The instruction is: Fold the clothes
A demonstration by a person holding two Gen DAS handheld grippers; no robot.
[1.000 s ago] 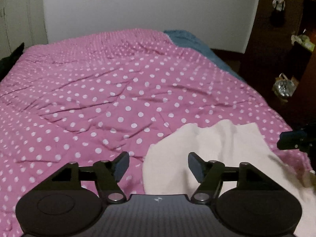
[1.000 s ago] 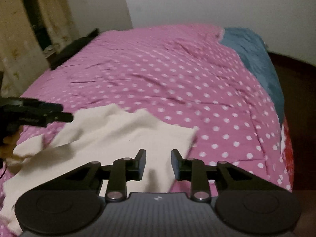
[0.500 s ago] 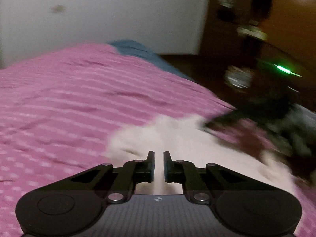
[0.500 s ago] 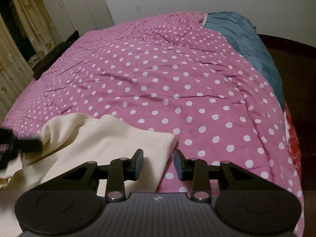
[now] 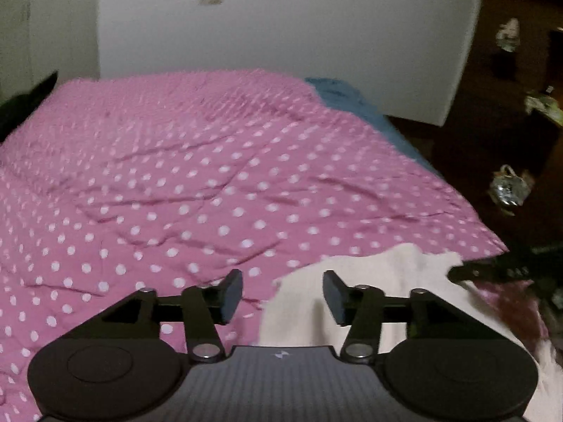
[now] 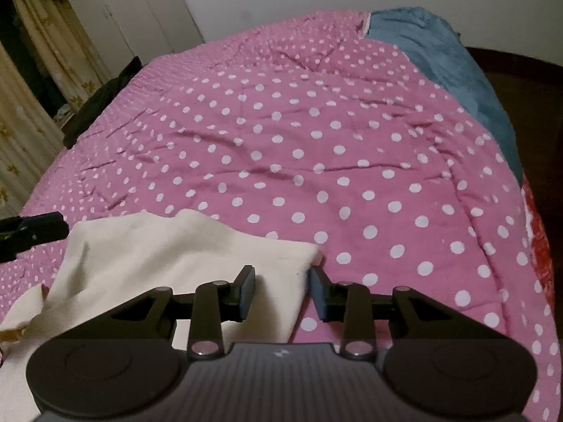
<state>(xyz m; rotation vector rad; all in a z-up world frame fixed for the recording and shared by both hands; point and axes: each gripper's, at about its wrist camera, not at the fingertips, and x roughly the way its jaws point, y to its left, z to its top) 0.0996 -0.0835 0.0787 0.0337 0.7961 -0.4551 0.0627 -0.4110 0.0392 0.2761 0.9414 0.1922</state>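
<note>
my left gripper (image 5: 282, 293) has its jaws spread, holding nothing; my right gripper (image 6: 281, 290) is spread too, straddling a corner of the cream garment (image 6: 183, 256). the garment lies rumpled at the near edge of the pink dotted quilt (image 6: 299, 147), at 4 o'clock in the left view and 8 o'clock in the right. i judge the folding unfinished: its edges are uneven, no tidy stack.
</note>
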